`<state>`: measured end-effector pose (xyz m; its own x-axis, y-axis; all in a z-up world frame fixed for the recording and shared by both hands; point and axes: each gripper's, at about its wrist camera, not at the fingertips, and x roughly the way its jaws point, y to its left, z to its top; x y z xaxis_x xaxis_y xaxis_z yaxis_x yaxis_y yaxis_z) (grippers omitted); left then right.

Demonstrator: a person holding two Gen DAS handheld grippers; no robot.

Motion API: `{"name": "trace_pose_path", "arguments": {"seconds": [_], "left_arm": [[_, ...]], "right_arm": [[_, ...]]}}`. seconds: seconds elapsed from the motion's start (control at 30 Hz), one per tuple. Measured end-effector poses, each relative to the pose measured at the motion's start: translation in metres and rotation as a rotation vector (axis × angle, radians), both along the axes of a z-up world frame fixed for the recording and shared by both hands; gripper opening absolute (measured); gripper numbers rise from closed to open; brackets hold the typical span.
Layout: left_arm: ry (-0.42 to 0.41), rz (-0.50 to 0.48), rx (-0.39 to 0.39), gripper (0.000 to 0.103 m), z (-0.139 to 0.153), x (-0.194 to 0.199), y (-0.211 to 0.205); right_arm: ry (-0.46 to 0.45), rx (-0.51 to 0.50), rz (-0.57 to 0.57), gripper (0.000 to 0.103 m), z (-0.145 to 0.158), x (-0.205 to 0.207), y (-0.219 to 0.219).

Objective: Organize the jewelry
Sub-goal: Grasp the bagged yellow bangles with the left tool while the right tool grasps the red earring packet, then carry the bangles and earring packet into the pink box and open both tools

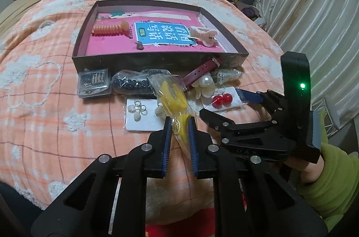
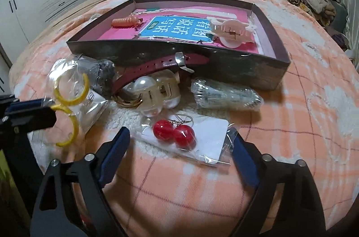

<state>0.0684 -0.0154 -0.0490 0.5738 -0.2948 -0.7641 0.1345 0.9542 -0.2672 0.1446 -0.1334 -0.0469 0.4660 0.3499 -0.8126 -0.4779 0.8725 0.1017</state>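
Four readable characters, "看图说话" point(image 1: 165, 31), upside-down

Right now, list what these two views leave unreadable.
- Watch face: right wrist view, hidden under the pearl clip.
- Beads in the clear case: left wrist view, too small to count.
- Black bag contents: left wrist view, partly covered by the yellow hoop bag.
- Left tool: right wrist view, cut off by the left edge.

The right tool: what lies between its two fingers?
The packet of red ball earrings on its white card lies between the open right tool's fingers, untouched, in the right wrist view.
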Motion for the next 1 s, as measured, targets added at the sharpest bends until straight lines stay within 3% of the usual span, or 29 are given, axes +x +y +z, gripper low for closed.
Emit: {"name": "trace_pose_path", "arguments": {"seconds": [0.23,0.5,1.0], "left_arm": [[-0.028,0.005,-0.006,0.008,0.012,-0.005,0.004],[-0.068,0.037,-0.002,0.007,0.029,-0.005,0.016],[-0.130,0.098,0.016,0.007,0.055,0.027,0.040]], "right_arm": [[0.030,0.051,-0.071,0.085,0.014,-0.006,-0.039],[-0.031,0.152,-0.194,0.085,0.048,0.002,-0.084],[-0.142,0.206,-0.193,0.086,0.095,0.016,-0.091]]}}
